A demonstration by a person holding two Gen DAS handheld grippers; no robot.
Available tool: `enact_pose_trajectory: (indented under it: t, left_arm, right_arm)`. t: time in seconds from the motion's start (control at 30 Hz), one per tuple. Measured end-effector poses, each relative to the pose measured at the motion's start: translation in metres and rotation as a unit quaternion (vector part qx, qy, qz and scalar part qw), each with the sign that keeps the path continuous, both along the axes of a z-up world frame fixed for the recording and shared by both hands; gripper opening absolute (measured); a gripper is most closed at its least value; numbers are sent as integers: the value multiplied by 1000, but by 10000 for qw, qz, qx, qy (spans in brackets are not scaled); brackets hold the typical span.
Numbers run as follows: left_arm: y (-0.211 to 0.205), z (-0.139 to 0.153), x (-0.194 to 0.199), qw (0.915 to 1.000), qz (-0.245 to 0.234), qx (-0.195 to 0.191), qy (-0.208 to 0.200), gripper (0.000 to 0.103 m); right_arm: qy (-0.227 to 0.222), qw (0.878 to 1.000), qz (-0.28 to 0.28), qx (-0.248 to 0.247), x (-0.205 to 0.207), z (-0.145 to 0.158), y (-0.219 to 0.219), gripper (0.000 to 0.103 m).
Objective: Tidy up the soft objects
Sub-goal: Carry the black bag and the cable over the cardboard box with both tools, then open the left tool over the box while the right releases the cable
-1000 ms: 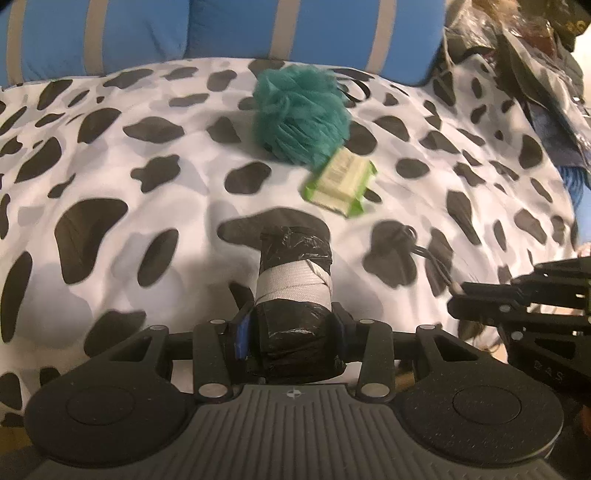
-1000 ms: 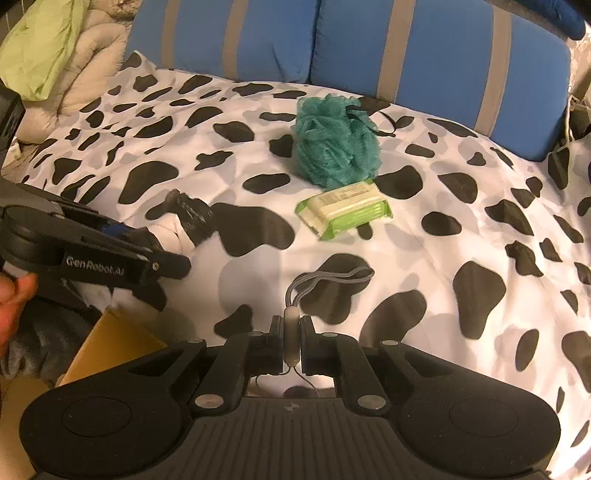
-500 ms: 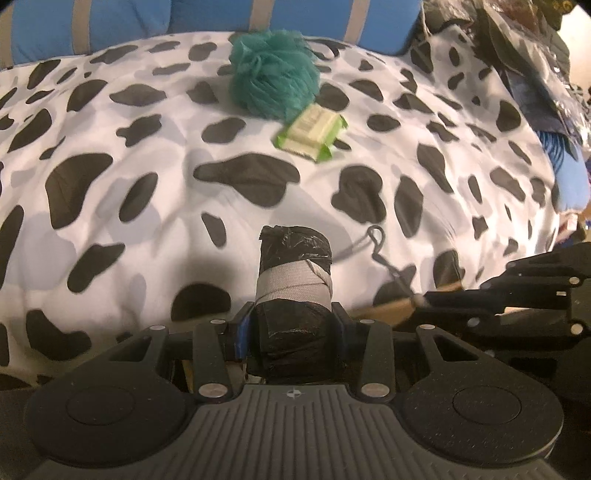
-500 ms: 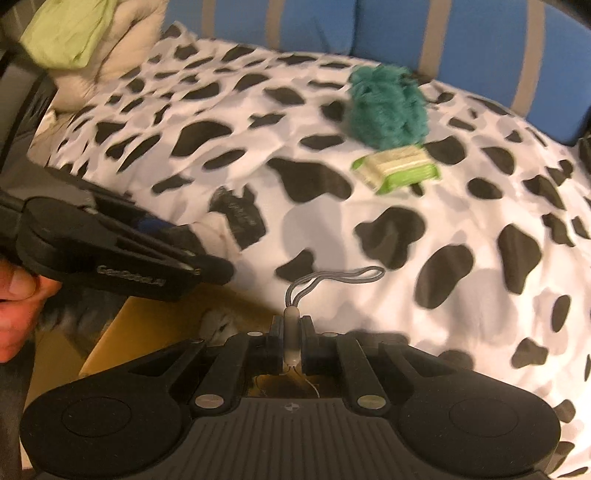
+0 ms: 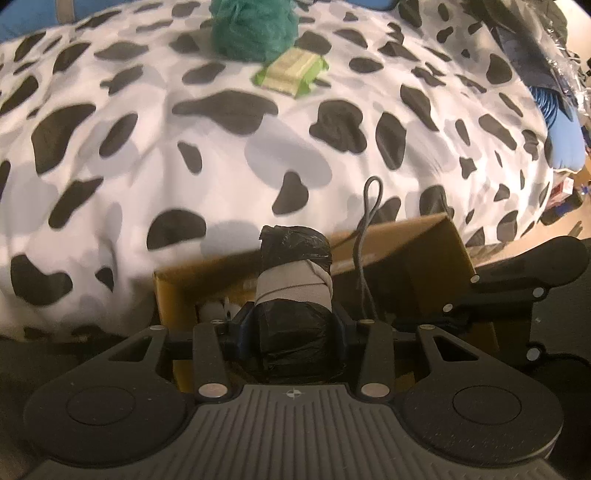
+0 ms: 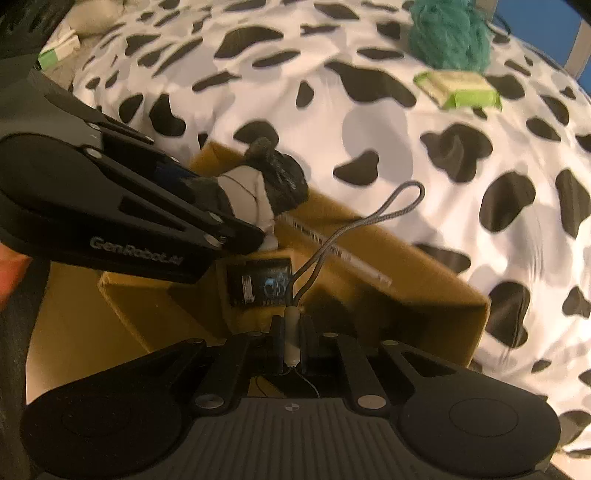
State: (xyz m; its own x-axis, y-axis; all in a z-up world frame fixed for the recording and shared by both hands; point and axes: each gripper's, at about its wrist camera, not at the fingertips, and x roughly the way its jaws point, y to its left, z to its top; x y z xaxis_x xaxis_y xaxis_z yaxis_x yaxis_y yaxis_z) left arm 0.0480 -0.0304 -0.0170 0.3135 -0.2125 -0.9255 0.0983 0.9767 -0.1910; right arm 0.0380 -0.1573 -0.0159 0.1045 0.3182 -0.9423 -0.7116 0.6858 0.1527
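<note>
My left gripper (image 5: 293, 325) is shut on a black bag roll (image 5: 293, 258) with a white band around its middle. The roll hangs over the open cardboard box (image 5: 424, 240) at the bed's edge. My right gripper (image 6: 291, 332) is shut on the pale end of a grey cord loop (image 6: 362, 221), which sticks up over the same box (image 6: 424, 266). In the right wrist view the left gripper (image 6: 236, 210) and its roll (image 6: 273, 177) sit at the left. A teal bath pouf (image 5: 255, 29) and a green wipes pack (image 5: 291, 72) lie far up the bed.
The cow-print bed cover (image 5: 147, 147) fills the space behind the box. A black packet (image 6: 260, 282) lies inside the box. A small green and white carton (image 6: 59, 48) sits at the far left. Dark bags (image 5: 535, 44) pile up at the right.
Both grippers have pulled back from the bed and tipped downward. The cardboard box has come into view beneath them. The pouf and wipes now look farther away.
</note>
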Motion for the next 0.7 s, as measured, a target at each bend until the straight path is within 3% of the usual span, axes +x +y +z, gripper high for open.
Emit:
enact_pose_trajectory:
  t: [0.47,0.57,0.6,0.7]
  left_arm:
    - [6,-21,2,9971,280,121,703,41]
    - [7,-23,4,9964,338,238,742,53]
    - [7,-24,5,9962,361,254,745,64]
    - [8,-23,6,9962,413,286,714,68]
  right_arm:
    - [388,9988,-136,-268,-3,-13,-5,14]
    - [329,9990,-200,-246,-1,-11,-6,46]
    - [297,9991,-198,-238,0,-10,-6,58]
    - [223,9994,-165,-227,-1,-8,-4,77]
